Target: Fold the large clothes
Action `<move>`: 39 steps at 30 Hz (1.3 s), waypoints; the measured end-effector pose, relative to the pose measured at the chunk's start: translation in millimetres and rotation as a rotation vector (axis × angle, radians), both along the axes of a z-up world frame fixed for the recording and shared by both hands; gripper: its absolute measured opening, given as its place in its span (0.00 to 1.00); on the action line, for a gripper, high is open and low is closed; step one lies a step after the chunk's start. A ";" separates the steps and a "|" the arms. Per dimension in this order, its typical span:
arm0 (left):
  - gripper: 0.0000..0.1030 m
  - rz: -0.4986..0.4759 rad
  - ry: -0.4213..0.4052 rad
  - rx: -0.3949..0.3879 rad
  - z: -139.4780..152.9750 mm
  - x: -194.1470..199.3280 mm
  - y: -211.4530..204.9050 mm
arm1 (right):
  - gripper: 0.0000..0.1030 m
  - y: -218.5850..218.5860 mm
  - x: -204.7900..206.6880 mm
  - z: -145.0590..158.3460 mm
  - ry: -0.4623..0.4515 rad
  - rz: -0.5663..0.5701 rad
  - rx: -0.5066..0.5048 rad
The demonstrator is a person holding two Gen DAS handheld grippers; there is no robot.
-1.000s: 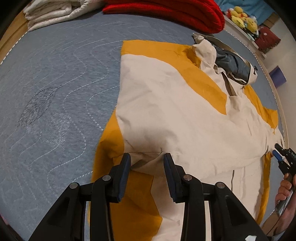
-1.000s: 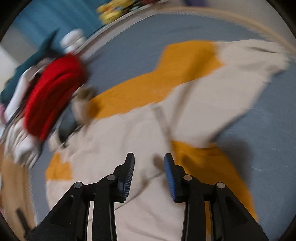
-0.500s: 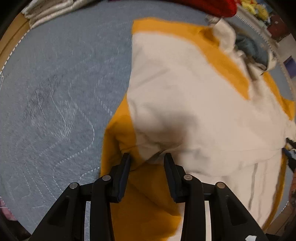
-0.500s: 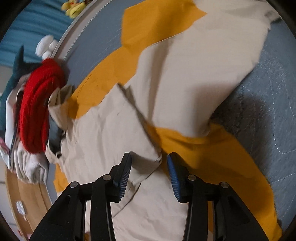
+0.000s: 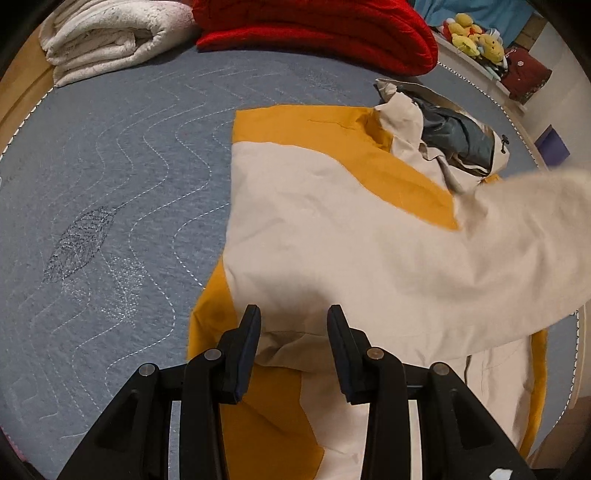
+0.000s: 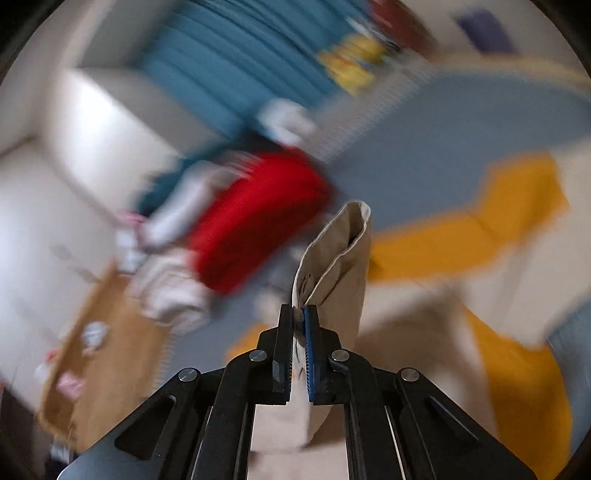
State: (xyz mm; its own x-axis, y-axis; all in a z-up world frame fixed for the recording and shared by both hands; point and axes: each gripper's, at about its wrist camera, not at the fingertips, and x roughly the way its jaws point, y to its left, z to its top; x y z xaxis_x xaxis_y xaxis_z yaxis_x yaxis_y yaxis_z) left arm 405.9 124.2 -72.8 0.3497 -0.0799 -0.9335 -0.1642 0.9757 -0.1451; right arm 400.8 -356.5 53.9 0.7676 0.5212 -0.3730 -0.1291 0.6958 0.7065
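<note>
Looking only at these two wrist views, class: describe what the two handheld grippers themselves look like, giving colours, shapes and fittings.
Both are matte black linkage frames with slotted arms joined by round silver pins. The left gripper ends in two flat fingers faced with dark navy pads. The right gripper has the same build; one pad is bright blue and ridged. No cables, hands or sleeves are visible.

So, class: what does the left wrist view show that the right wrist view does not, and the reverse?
Left wrist only: the left gripper, jaws apart over the jacket's hem, and a sharp folded white blanket.
Right wrist only: the right gripper shut on a beige fabric edge, jaws just closed.
Both: the cream-and-mustard jacket, red blanket, grey quilted cover.
</note>
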 end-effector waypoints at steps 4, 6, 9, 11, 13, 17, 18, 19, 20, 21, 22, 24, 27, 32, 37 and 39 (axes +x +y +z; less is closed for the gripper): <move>0.33 -0.018 0.027 0.026 -12.6 4.4 -10.7 | 0.06 -24.5 1.5 -9.3 0.050 -0.120 -0.033; 0.33 -0.024 0.051 0.040 -20.5 5.3 -13.1 | 0.06 -40.9 11.5 -38.2 0.208 -0.217 -0.114; 0.33 -0.029 0.074 0.066 -29.6 5.5 -13.8 | 0.06 -54.2 24.3 -82.0 0.415 -0.303 -0.240; 0.33 -0.033 0.085 0.081 -35.1 5.2 -14.0 | 0.06 -58.8 31.5 -104.1 0.513 -0.308 -0.291; 0.33 -0.039 0.102 0.099 -39.3 5.1 -15.2 | 0.09 -57.6 39.3 -118.3 0.554 -0.284 -0.332; 0.33 -0.049 0.124 0.133 -43.4 4.3 -16.0 | 0.15 -56.7 42.6 -125.0 0.602 -0.361 -0.483; 0.33 -0.050 0.123 0.132 -43.1 4.4 -15.8 | 0.18 -58.1 40.7 -121.8 0.594 -0.392 -0.496; 0.33 -0.049 0.123 0.130 -43.2 4.2 -15.6 | 0.22 -58.0 40.2 -118.6 0.582 -0.404 -0.503; 0.33 -0.047 0.123 0.128 -42.9 4.2 -15.4 | 0.24 -55.5 41.2 -117.2 0.566 -0.392 -0.504; 0.33 -0.046 0.123 0.127 -42.4 4.1 -16.0 | 0.26 -51.9 43.4 -117.5 0.551 -0.366 -0.497; 0.33 -0.045 0.121 0.126 -41.5 3.9 -16.4 | 0.26 -48.0 46.5 -121.0 0.543 -0.330 -0.483; 0.33 -0.048 0.117 0.120 -38.5 3.3 -18.2 | 0.26 -42.3 51.3 -135.6 0.577 -0.251 -0.447; 0.33 -0.057 0.101 0.112 -27.7 1.8 -22.5 | 0.26 -38.0 54.5 -163.9 0.690 -0.176 -0.499; 0.33 -0.080 0.013 0.109 15.0 -7.6 -41.5 | 0.28 -40.2 52.3 -141.1 0.643 -0.189 -0.515; 0.33 -0.136 -0.187 0.128 75.1 -29.4 -86.5 | 0.28 -50.9 43.1 -78.0 0.493 -0.233 -0.577; 0.33 -0.166 -0.262 0.135 94.3 -39.8 -107.1 | 0.28 -55.4 33.6 -55.2 0.428 -0.248 -0.611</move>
